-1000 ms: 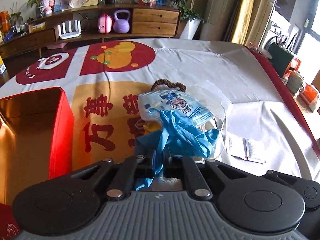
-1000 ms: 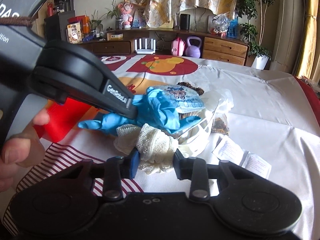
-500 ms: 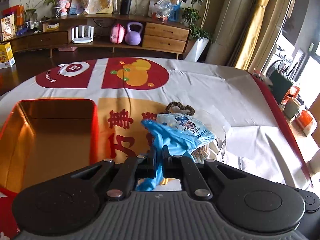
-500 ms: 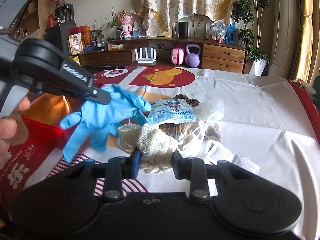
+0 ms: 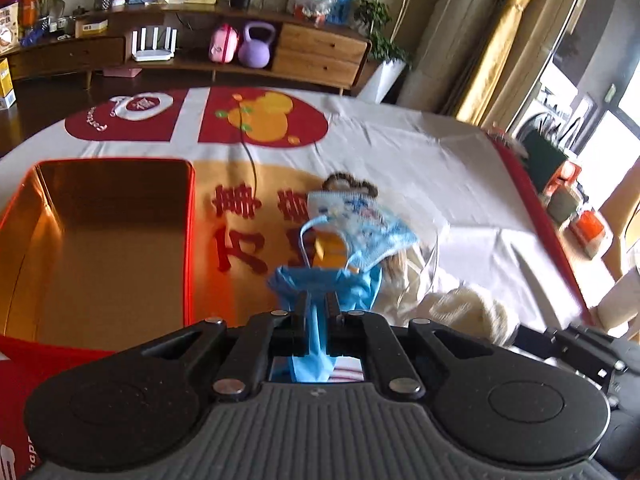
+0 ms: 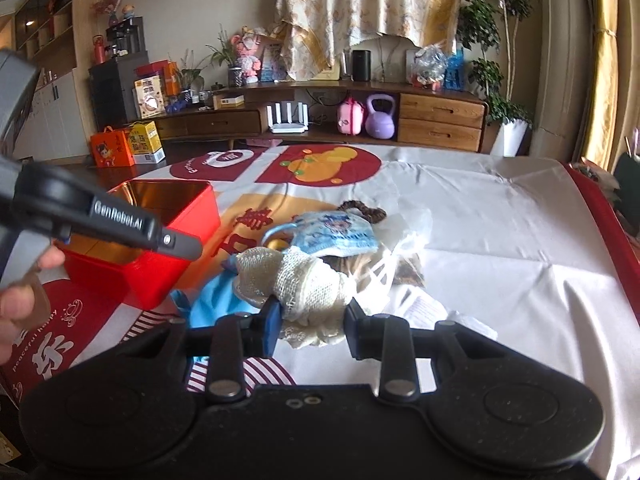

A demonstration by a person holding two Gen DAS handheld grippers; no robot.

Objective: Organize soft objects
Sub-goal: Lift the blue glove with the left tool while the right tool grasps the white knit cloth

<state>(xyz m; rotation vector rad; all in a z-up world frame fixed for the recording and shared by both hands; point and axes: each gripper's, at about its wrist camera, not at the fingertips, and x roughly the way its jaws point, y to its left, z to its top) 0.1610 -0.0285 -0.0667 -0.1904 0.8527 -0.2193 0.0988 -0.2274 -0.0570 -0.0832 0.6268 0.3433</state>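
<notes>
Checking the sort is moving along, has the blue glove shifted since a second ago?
Yes. The blue glove, clamped in the left gripper, has come off the pile by the face mask and moved toward the red tin.

Left claw (image 5: 316,312) lifted thin blue rubber glove (image 5: 320,280) off pile toward open red tin box (image 5: 120,240); right claw (image 6: 310,326) raised cream knitted cloth (image 6: 304,280).

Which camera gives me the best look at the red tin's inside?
Left wrist: it looks down into the open red tin, showing its bare gold floor. Right wrist sees the tin side-on, partly behind the left gripper.
</notes>
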